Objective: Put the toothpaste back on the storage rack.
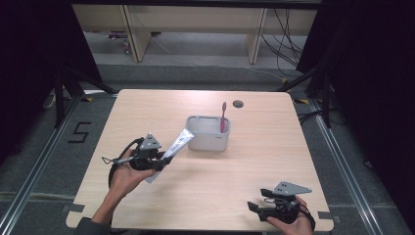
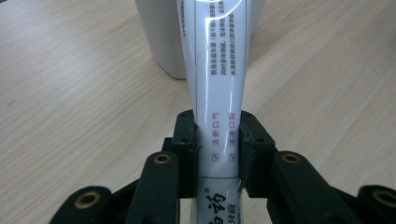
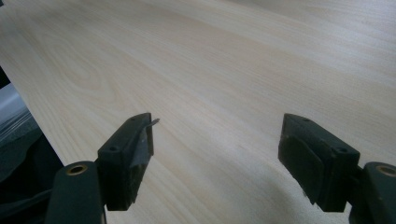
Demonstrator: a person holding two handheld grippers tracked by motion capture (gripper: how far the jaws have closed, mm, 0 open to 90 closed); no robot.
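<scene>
A white toothpaste tube [image 1: 177, 143] with printed text is clamped in my left gripper [image 1: 164, 159]; its flat end slants up toward the grey-white holder [image 1: 209, 140]. In the left gripper view both black pads press the tube [image 2: 219, 84] at its lower part, and the left gripper [image 2: 217, 144] points at the holder's wall [image 2: 161, 42]. A pink toothbrush [image 1: 223, 117] stands upright in the holder's right side. My right gripper [image 1: 259, 199] rests at the table's front right, held by a hand. Its jaws stand wide apart with nothing between them, the right gripper [image 3: 219, 154] over bare wood.
The light wooden table [image 1: 254, 166] has a round cable hole [image 1: 238, 104] behind the holder. Black curtains flank both sides, and desk legs and cables lie on the floor beyond the far edge. The table's front edge runs close to the right gripper.
</scene>
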